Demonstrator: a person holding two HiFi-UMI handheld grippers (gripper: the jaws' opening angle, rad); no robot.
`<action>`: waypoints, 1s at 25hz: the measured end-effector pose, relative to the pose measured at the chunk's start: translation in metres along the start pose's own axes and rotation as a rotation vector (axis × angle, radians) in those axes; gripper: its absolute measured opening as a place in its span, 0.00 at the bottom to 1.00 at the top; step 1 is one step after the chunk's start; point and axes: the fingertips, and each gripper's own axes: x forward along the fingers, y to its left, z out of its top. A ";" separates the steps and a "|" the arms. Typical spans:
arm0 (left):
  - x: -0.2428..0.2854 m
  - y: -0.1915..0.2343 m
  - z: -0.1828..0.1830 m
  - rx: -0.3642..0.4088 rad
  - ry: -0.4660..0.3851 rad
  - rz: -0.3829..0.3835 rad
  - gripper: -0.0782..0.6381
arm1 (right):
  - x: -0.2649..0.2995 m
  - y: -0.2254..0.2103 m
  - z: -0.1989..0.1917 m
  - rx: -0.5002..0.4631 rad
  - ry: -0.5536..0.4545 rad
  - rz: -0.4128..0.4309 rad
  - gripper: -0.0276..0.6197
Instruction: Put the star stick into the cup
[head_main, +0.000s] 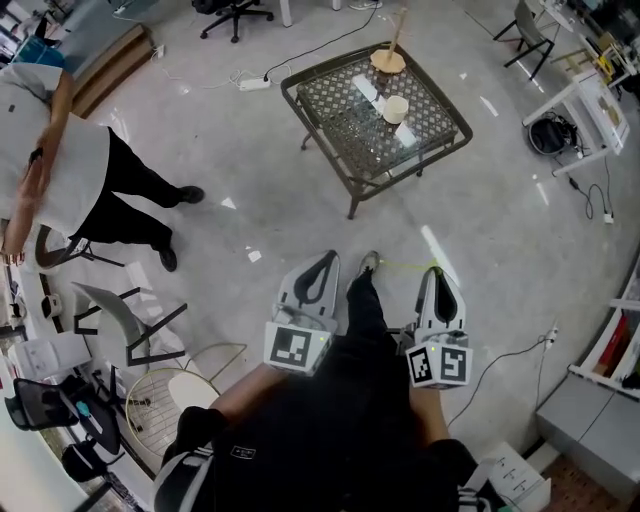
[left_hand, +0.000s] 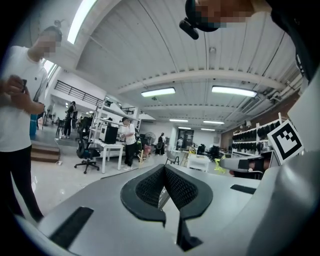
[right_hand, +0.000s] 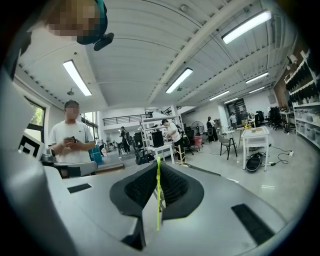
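Dark mesh-top table (head_main: 320, 140) on grey floor (head_main: 250, 200); wooden stand (head_main: 388, 58) at its far corner; bystander in white shirt (head_main: 60, 150) far left; office chair (head_main: 235, 12) at top; power strip (head_main: 254, 84) near table; round wire basket (head_main: 160, 400) bottom left.

Polished grey floor (head_main: 250, 160), a dark metal-framed glass table (head_main: 318, 139), and long ceiling strip lights (right_hand: 179, 80) overhead.
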 end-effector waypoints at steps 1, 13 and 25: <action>0.010 0.002 0.001 0.002 0.001 0.003 0.13 | 0.010 -0.005 0.001 0.000 0.000 0.004 0.08; 0.165 0.007 0.023 0.010 0.017 0.033 0.13 | 0.148 -0.082 0.040 -0.020 0.009 0.095 0.08; 0.247 0.018 0.024 0.041 0.084 0.120 0.13 | 0.249 -0.130 0.074 -0.016 -0.007 0.196 0.08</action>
